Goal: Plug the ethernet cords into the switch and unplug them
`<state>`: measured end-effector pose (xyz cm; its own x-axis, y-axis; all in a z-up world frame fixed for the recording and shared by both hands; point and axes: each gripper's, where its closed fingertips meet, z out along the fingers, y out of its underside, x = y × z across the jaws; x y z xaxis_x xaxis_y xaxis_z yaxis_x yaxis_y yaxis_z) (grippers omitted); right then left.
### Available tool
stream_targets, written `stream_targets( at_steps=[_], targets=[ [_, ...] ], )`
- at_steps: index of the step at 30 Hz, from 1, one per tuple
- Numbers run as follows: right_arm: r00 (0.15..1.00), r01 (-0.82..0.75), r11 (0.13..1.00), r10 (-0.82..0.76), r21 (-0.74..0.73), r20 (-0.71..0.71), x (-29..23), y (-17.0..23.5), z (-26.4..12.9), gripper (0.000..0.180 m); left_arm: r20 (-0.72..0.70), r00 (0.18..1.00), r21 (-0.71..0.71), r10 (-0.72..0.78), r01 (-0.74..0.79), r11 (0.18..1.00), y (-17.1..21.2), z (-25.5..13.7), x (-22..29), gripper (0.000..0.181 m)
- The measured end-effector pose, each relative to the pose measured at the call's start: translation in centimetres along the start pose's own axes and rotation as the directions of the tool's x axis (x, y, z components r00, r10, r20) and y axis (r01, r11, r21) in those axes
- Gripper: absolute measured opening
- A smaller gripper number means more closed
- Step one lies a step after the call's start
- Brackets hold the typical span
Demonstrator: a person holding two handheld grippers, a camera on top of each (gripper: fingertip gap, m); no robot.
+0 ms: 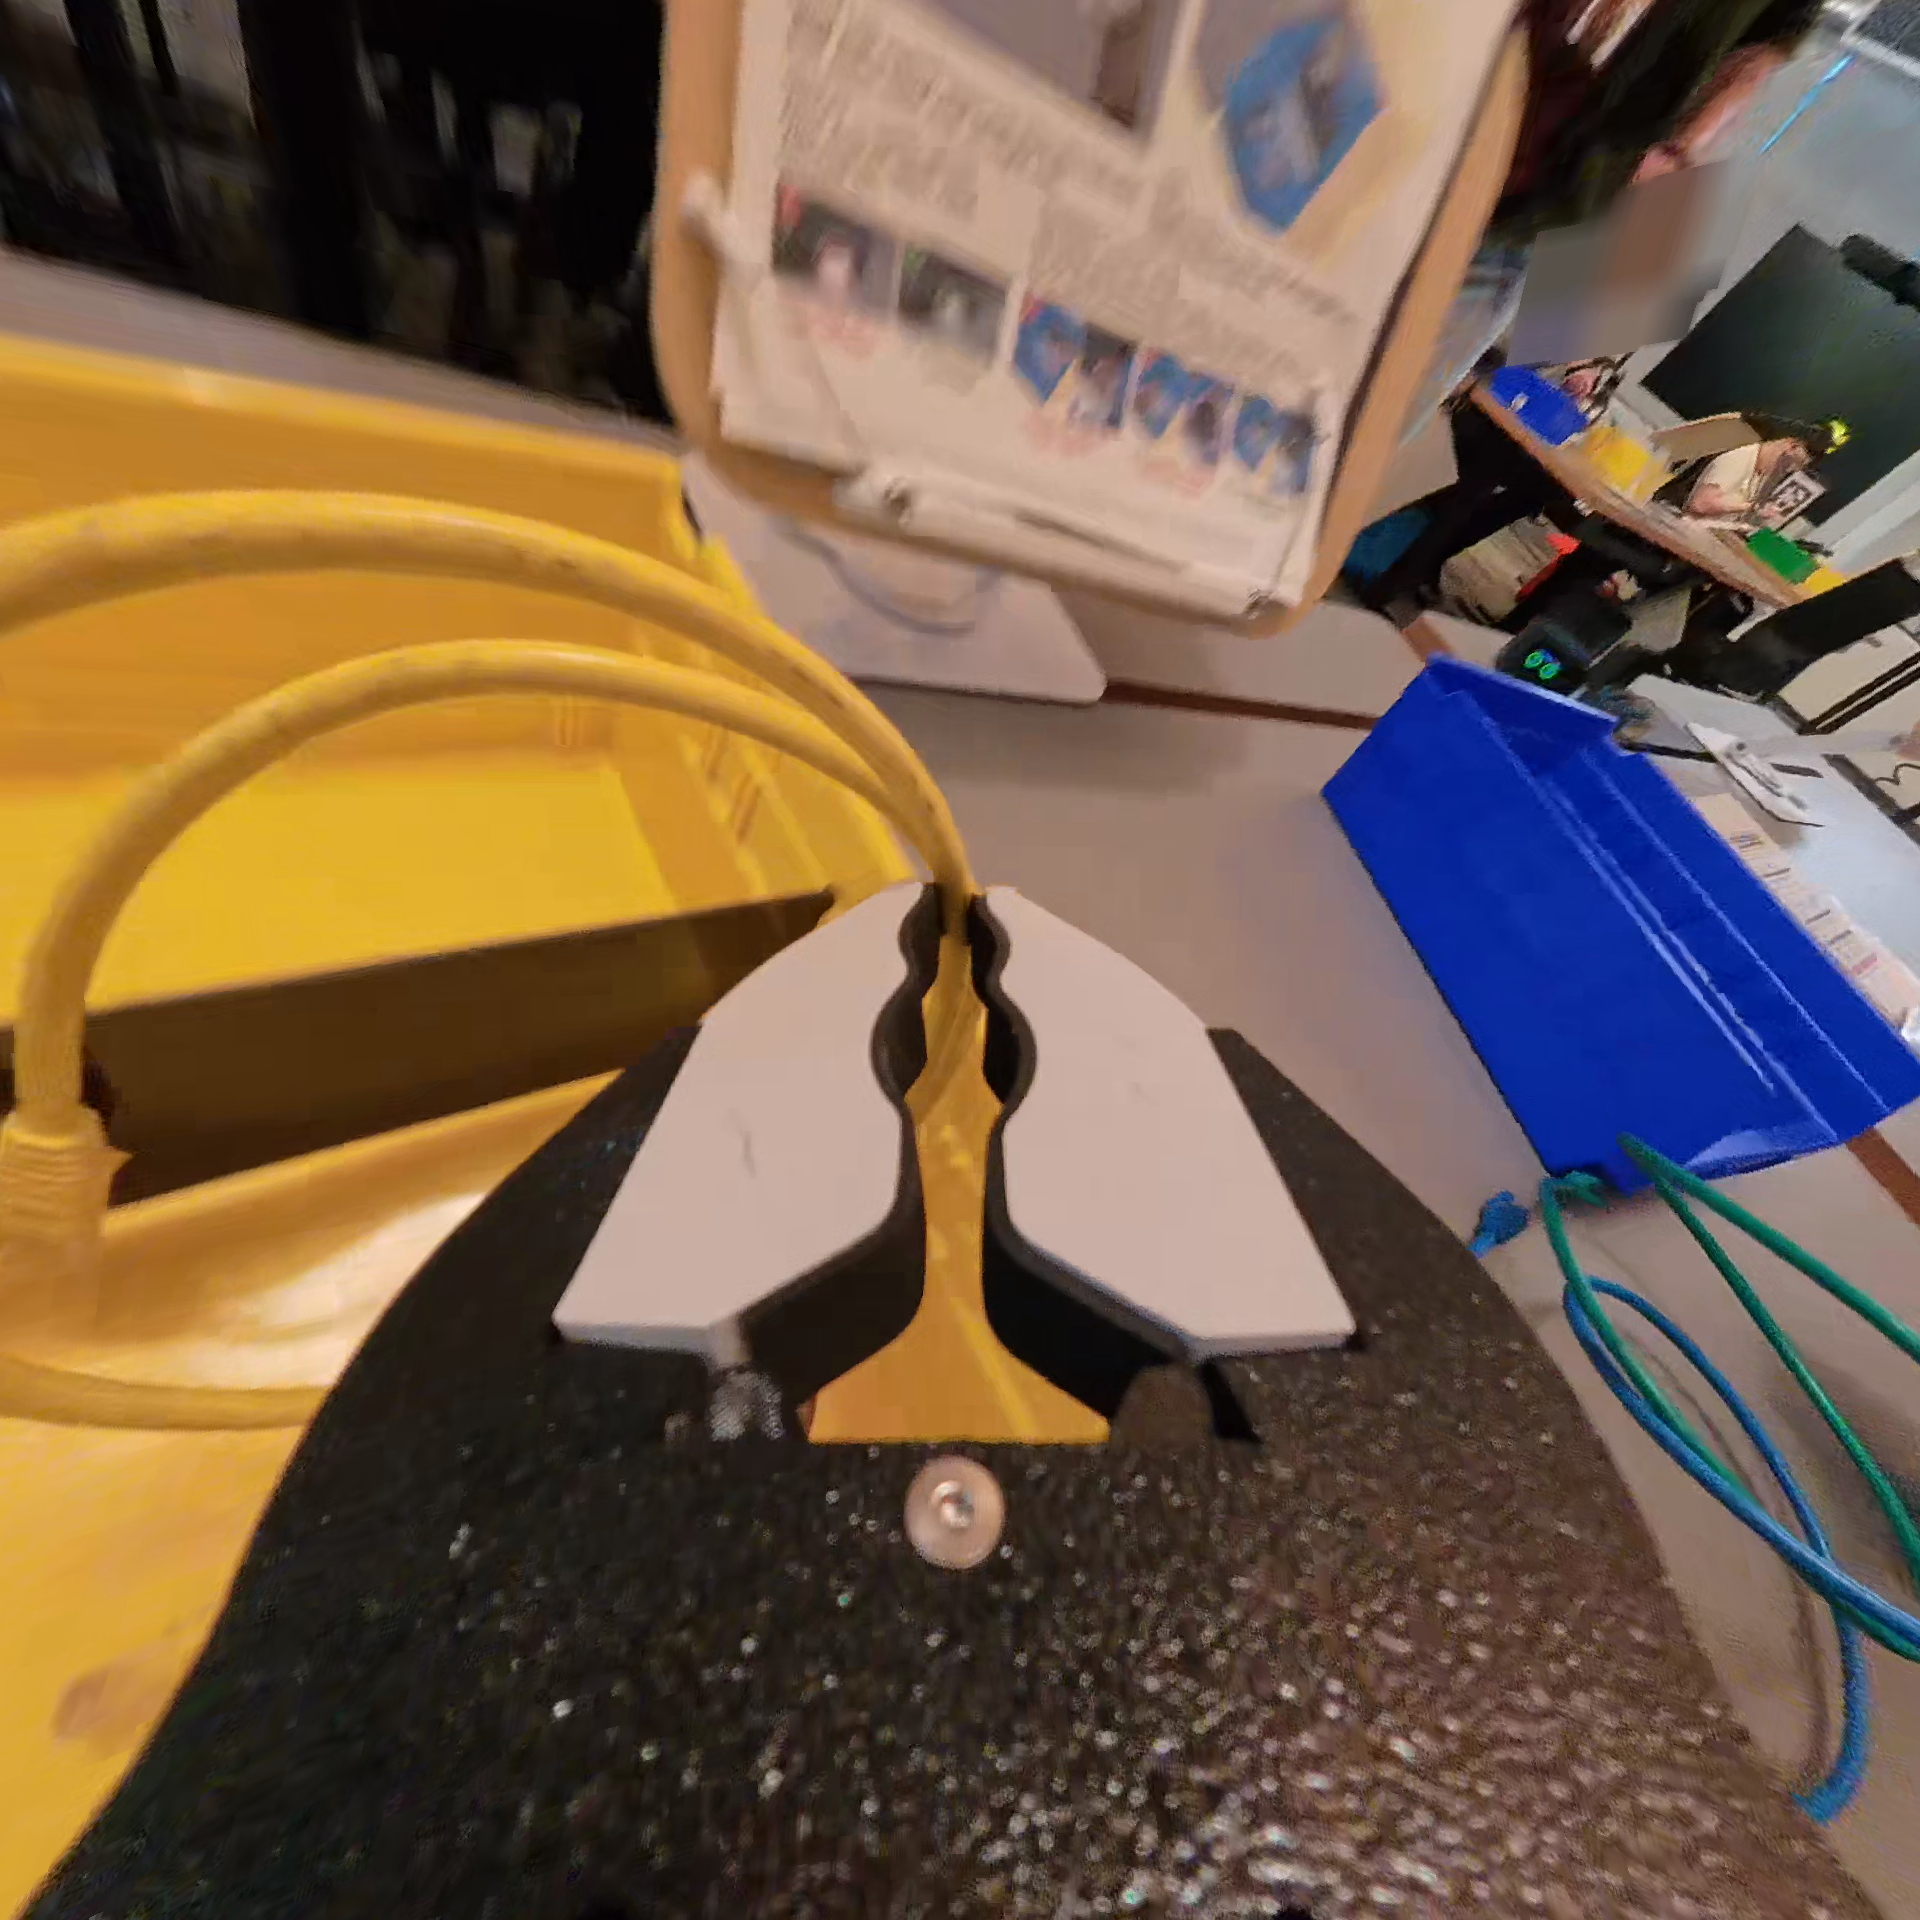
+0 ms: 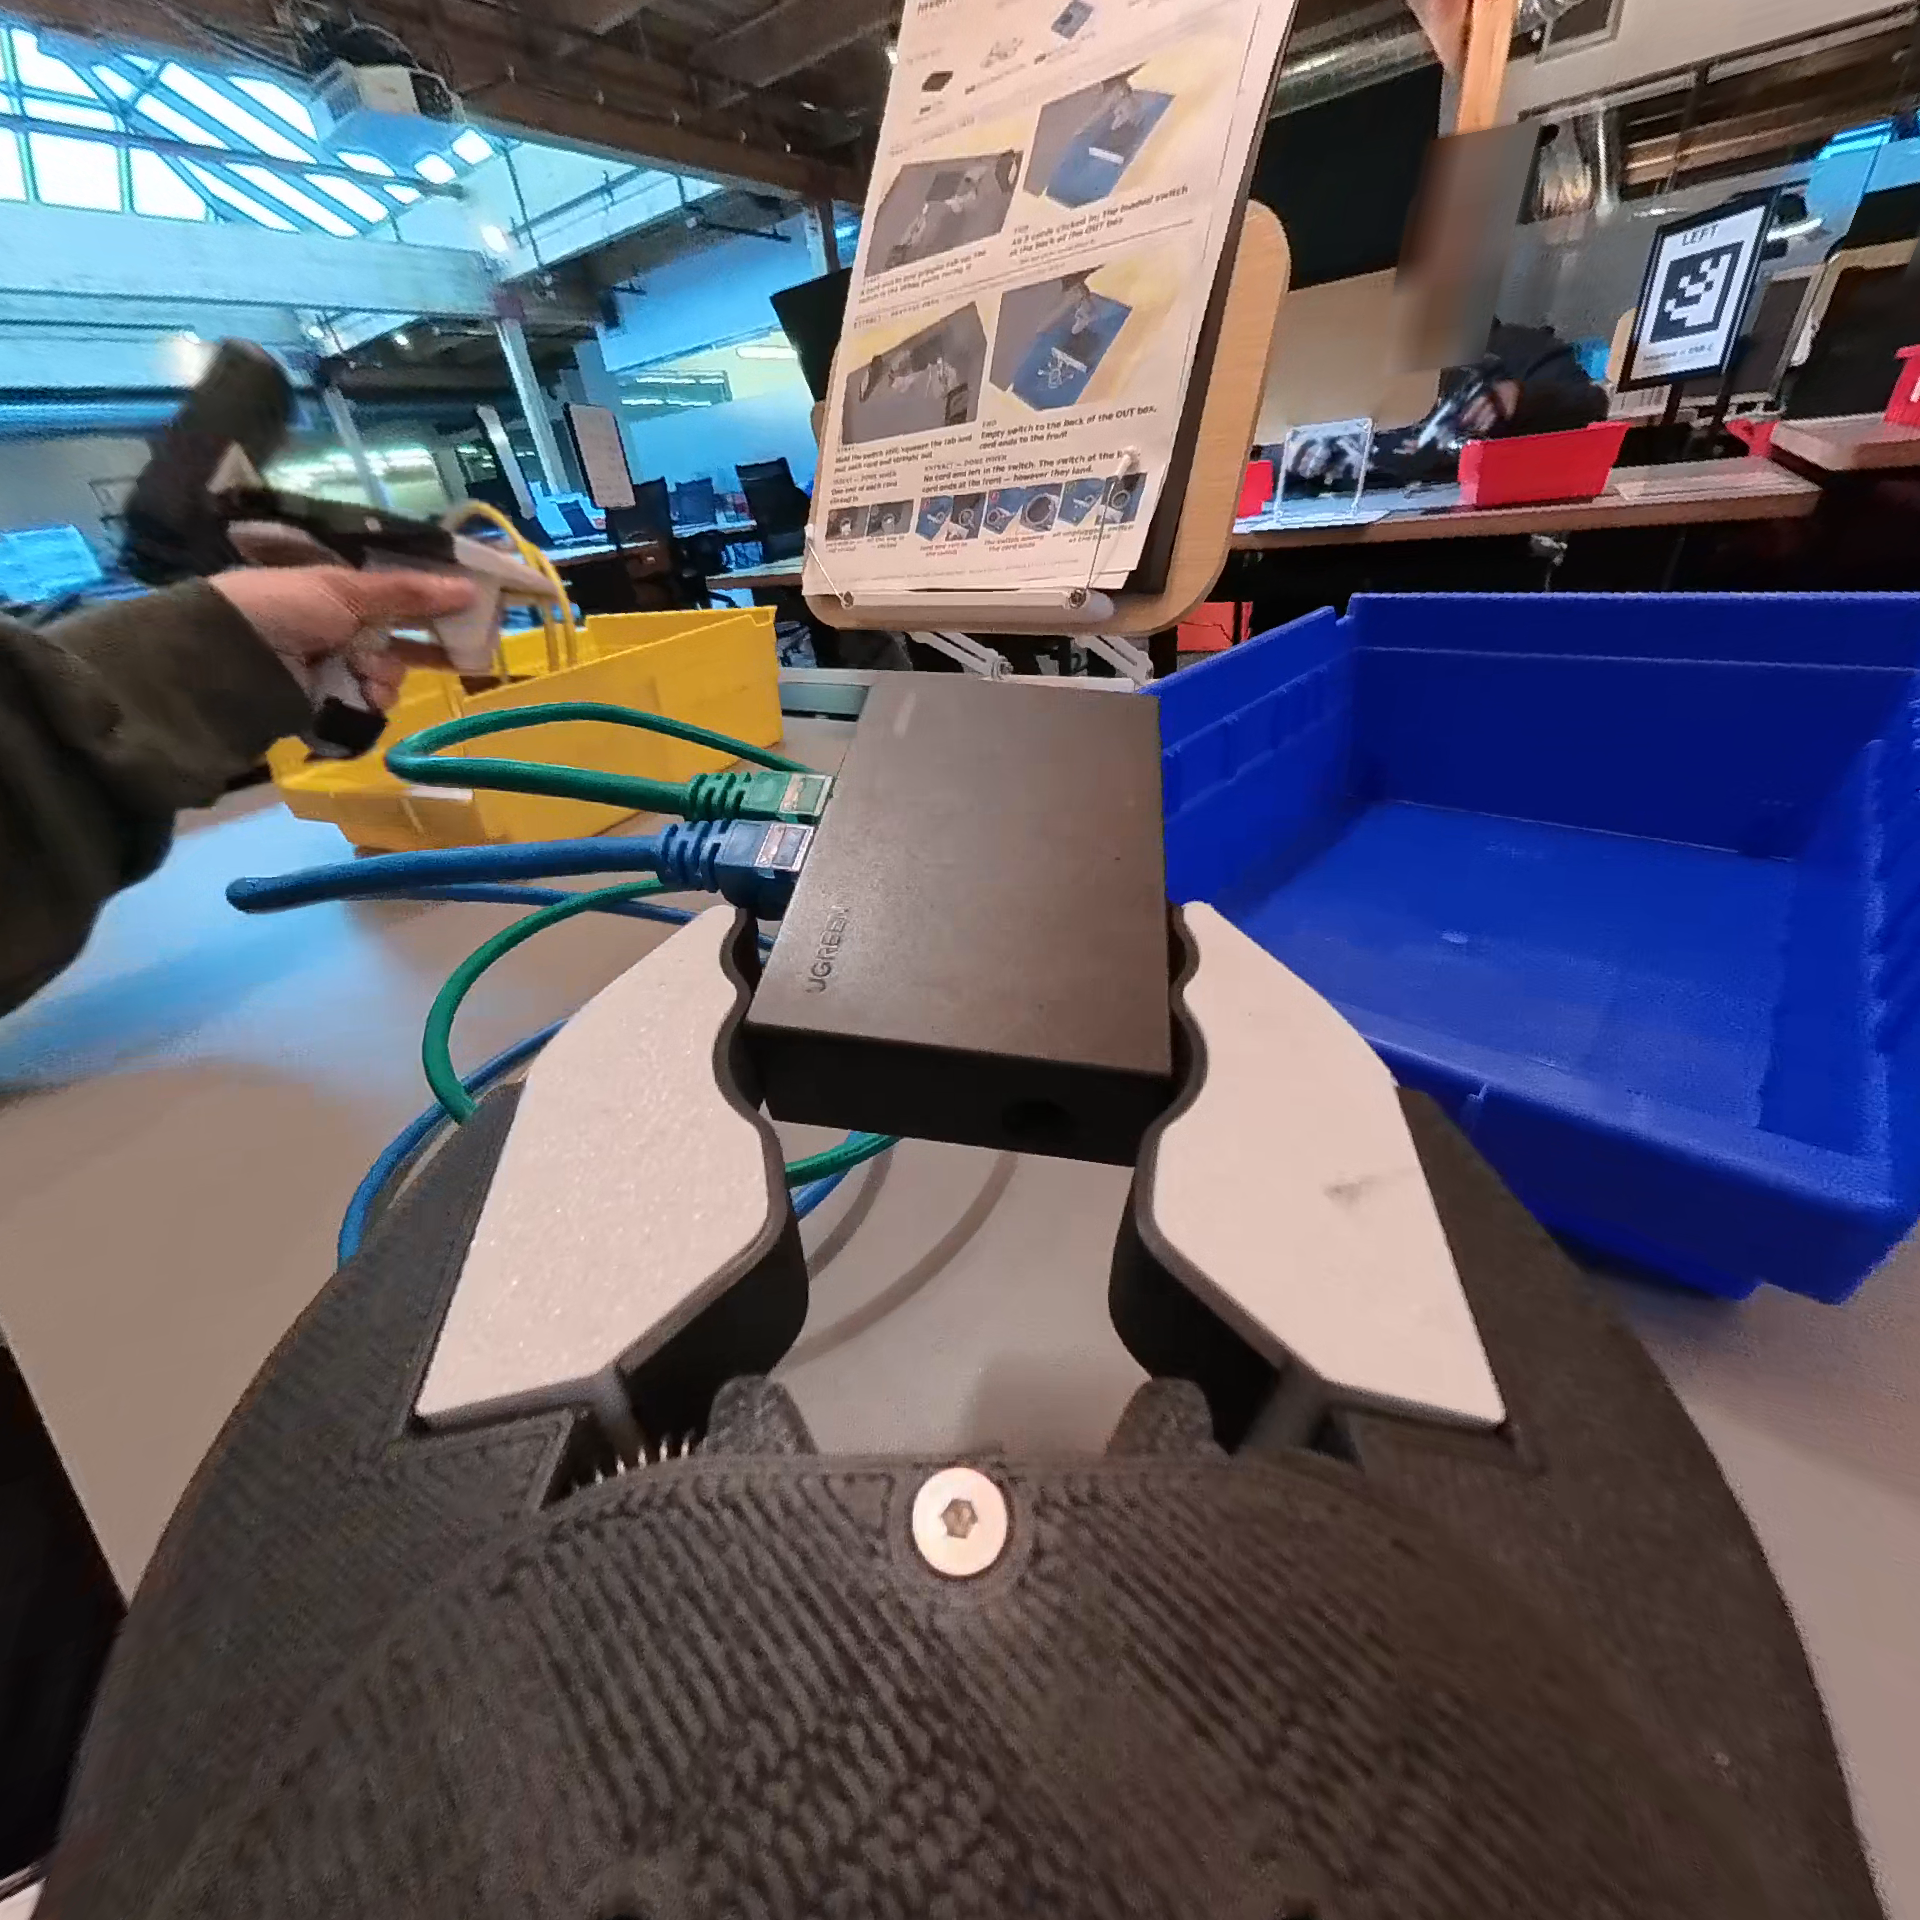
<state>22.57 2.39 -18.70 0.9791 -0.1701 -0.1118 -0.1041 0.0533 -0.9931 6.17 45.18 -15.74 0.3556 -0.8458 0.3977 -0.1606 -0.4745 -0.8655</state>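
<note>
My left gripper [image 1: 954,914] is shut on a yellow ethernet cord [image 1: 499,675], pinching two strands at its tips above the yellow bin [image 1: 364,831]. The cord's plug [image 1: 47,1174] hangs at the left. My right gripper [image 2: 961,935] is shut on a black switch [image 2: 977,883] and holds it above the table. A green cord [image 2: 582,774] and a blue cord [image 2: 468,868] are plugged into the switch's left side. The left gripper also shows far left in the right wrist view [image 2: 488,603], with the yellow cord [image 2: 545,582] over the yellow bin [image 2: 644,675].
An open blue bin [image 2: 1558,935] stands right of the switch; it also shows in the left wrist view [image 1: 1621,935]. Loose green cord [image 1: 1766,1299] and blue cord [image 1: 1704,1455] lie on the grey table. An instruction sheet on a wooden stand [image 2: 1049,312] stands behind. People sit at far tables.
</note>
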Motion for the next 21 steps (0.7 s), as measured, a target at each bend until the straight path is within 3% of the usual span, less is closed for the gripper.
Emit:
stream_targets(
  at_steps=[7,13,15,17,19,21],
  targets=[
    [1.0,-0.011,1.0,0.011,0.017,0.002,0.1,-0.2,-0.2,0.074,-0.167,0.93,0.161,0.327,-0.301,0.94,-6.3,-3.9,11.1,0.005],
    [1.0,-0.014,1.0,0.014,0.025,0.006,0.1,-0.3,-0.3,0.074,-0.306,0.809,0.151,0.502,-0.479,0.865,-6.1,-6.0,17.8,0.005],
    [1.0,-0.015,0.999,0.015,0.031,-0.002,0.4,-0.4,-0.4,0.074,-0.433,0.737,0.094,0.518,-0.535,0.84,-3.9,-6.7,19.8,0.005],
    [1.0,-0.003,0.999,0.003,0.033,-0.021,1.0,-0.5,-0.8,0.074,-0.566,0.656,-0.052,0.499,-0.632,0.773,0.3,-7.2,20.8,0.005],
    [0.999,-0.006,0.999,0.008,0.041,-0.036,1.7,-0.7,-1.4,0.074,-0.691,0.56,-0.176,0.457,-0.744,0.644,5.6,-8.1,20.9,0.005],
    [0.998,-0.02,0.998,0.023,0.06,-0.054,2.5,-1.0,-2.1,0.074,-0.79,0.448,-0.245,0.419,-0.857,0.454,11.2,-9.1,19.8,0.005]
  ],
)
